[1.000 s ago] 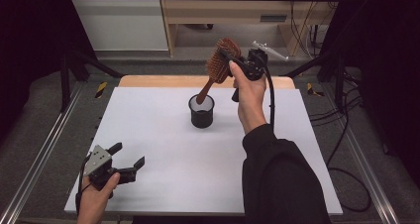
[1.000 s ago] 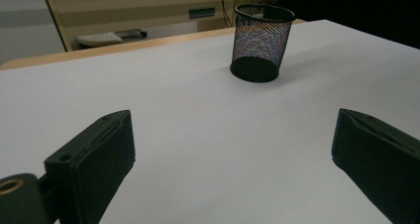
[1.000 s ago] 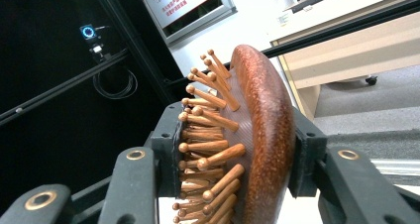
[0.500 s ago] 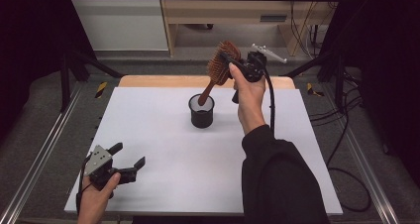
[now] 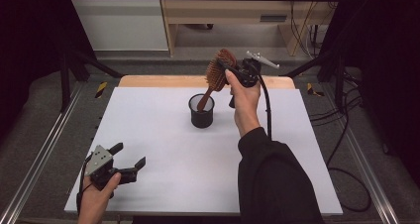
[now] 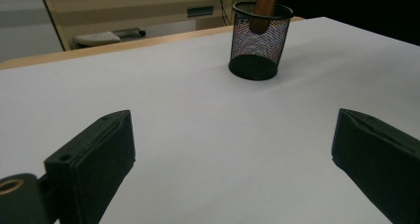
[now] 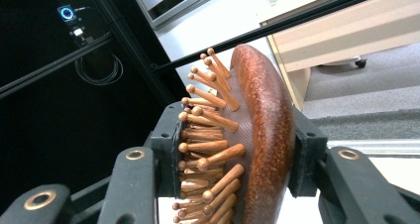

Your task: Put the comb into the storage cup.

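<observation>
The right gripper [image 5: 232, 70] is clamped on the head of a wooden hairbrush [image 5: 216, 74], one pad against the bristle side and the other against the smooth rounded back, as the right gripper view shows [image 7: 236, 149]. The brush hangs tilted below the gripper, and its handle dips down into a black mesh cup [image 5: 201, 111] that stands on the white desk [image 5: 163, 149] just beneath and beside that hand. The left gripper [image 5: 130, 161] rests low over the near left part of the desk, jaws spread wide with nothing between them; from its own view the mesh cup [image 6: 259, 39] stands well ahead of it, with the brush handle [image 6: 263, 3] poking in at the rim
</observation>
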`<state>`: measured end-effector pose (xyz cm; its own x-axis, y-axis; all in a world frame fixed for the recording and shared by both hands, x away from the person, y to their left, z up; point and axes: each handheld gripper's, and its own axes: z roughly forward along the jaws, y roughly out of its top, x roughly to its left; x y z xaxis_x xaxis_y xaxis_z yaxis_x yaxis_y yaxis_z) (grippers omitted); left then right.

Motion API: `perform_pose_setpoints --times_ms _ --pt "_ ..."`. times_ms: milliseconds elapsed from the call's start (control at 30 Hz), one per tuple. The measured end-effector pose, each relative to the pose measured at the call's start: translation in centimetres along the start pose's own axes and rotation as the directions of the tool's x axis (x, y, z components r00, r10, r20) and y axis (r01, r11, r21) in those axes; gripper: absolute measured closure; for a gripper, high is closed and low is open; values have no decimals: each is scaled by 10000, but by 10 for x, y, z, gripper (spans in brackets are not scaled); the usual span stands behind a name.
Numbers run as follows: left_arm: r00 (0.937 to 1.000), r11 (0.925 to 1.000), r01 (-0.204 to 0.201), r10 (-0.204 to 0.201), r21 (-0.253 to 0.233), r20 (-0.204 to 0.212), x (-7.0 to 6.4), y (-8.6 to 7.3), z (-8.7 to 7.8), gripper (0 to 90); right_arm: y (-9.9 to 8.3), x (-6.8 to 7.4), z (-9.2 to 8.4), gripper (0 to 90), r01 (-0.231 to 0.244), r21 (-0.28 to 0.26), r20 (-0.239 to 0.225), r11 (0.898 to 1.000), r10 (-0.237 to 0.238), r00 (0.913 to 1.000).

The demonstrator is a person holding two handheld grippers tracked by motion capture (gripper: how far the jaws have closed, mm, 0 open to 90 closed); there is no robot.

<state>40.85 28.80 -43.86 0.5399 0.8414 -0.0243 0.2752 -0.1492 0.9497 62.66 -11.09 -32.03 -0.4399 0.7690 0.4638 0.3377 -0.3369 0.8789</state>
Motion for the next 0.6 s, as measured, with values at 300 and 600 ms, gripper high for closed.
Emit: perform_pose_setpoints --times_ms 300,600 --pt "10000 10000 -22 22 -19 -5 1 0 0 33 -11 -3 4 513 -86 109 -7 9999 86 10000" --pt "10000 10000 -16 16 -3 -8 1 0 0 32 -17 -3 7 512 -60 199 -59 9998 61 10000"
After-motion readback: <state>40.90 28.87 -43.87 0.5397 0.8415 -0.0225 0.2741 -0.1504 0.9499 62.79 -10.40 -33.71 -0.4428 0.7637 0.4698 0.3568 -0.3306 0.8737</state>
